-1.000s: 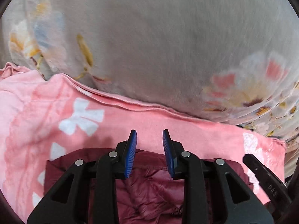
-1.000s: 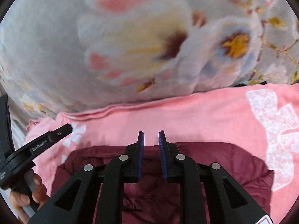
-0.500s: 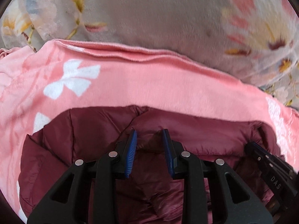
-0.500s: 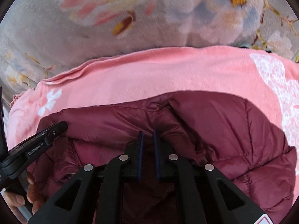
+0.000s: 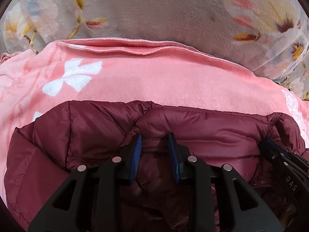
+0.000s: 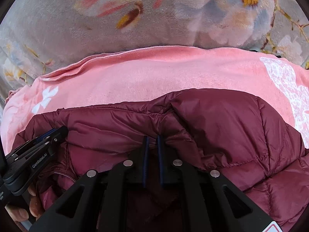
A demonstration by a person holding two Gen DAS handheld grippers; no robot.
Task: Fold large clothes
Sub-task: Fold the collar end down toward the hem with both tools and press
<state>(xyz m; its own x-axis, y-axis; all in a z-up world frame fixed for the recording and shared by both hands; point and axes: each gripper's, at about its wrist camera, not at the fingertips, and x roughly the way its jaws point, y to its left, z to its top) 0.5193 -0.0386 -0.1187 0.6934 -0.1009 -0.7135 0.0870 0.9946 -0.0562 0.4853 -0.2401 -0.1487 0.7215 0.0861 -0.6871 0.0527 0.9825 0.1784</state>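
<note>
The maroon puffer jacket (image 5: 202,135) lies on the pink blanket (image 5: 154,81), its upper edge doubled over; folding looks barely begun. The left claw (image 5: 154,141) stands partly open around a ridge of fabric, the right claw (image 6: 152,142) nearly closed on a pinch. A second ago far less jacket showed.

A home bedroom: pink blanket (image 5: 154,81) over floral fleece bedding (image 5: 154,9).
</note>
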